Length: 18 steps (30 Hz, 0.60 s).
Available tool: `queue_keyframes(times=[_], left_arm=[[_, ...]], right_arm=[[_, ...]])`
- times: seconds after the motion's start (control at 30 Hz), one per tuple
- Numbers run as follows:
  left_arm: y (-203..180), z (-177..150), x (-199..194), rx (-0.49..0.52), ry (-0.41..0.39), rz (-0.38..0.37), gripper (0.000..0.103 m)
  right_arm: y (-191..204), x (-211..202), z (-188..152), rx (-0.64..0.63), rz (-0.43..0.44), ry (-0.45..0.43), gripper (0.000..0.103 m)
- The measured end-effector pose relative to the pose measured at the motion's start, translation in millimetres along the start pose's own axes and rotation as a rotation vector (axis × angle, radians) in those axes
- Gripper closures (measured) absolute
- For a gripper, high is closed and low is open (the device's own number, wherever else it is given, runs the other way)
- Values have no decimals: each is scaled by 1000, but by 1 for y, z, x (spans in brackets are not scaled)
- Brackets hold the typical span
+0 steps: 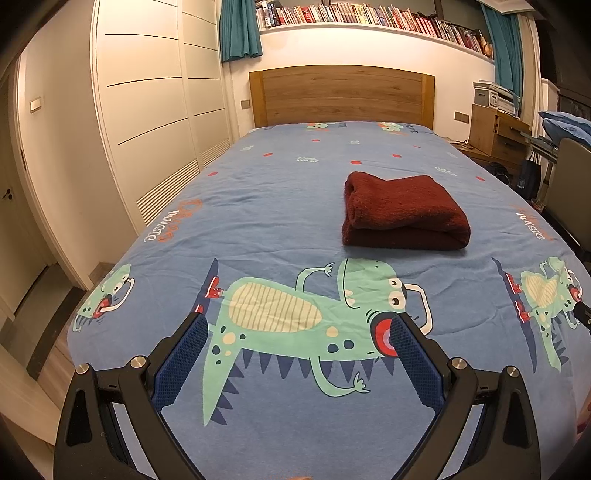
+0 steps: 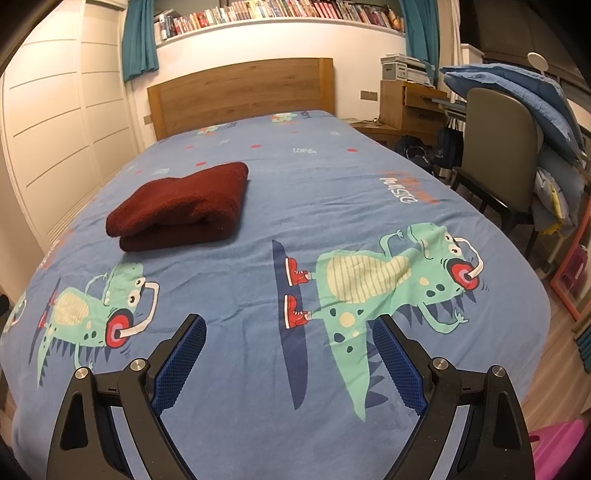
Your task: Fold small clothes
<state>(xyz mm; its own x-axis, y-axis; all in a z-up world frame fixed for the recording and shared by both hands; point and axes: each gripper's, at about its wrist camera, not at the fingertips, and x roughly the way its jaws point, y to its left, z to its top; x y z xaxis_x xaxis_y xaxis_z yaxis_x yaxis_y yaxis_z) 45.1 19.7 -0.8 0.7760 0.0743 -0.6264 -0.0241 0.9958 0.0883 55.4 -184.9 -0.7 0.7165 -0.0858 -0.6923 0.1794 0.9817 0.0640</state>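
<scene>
The dark red cloth [image 1: 404, 212] lay folded on the bed [image 1: 280, 206] at about one o'clock from the wide-open, empty left tool [image 1: 299, 325] and eleven o'clock from the open, empty right tool [image 2: 290, 328], and it looked soft, thick and probably light, best pinched at a corner.

Book [image 1: 369, 14] spines too small to read, chair [image 1: 569, 177] perhaps edge-cropped.

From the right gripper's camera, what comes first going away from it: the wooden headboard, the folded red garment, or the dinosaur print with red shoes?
1. Dinosaur print, just ahead, slightly right.
2. Folded red garment, mid-bed, left.
3. Wooden headboard, far end.
</scene>
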Motion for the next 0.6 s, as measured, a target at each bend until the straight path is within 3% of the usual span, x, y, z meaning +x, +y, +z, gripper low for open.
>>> queue_keyframes(times=[0.6], left_arm=[[2, 1, -1, -3, 4, 1, 6]], right_arm=[[2, 3, -2, -7, 8, 13, 10]])
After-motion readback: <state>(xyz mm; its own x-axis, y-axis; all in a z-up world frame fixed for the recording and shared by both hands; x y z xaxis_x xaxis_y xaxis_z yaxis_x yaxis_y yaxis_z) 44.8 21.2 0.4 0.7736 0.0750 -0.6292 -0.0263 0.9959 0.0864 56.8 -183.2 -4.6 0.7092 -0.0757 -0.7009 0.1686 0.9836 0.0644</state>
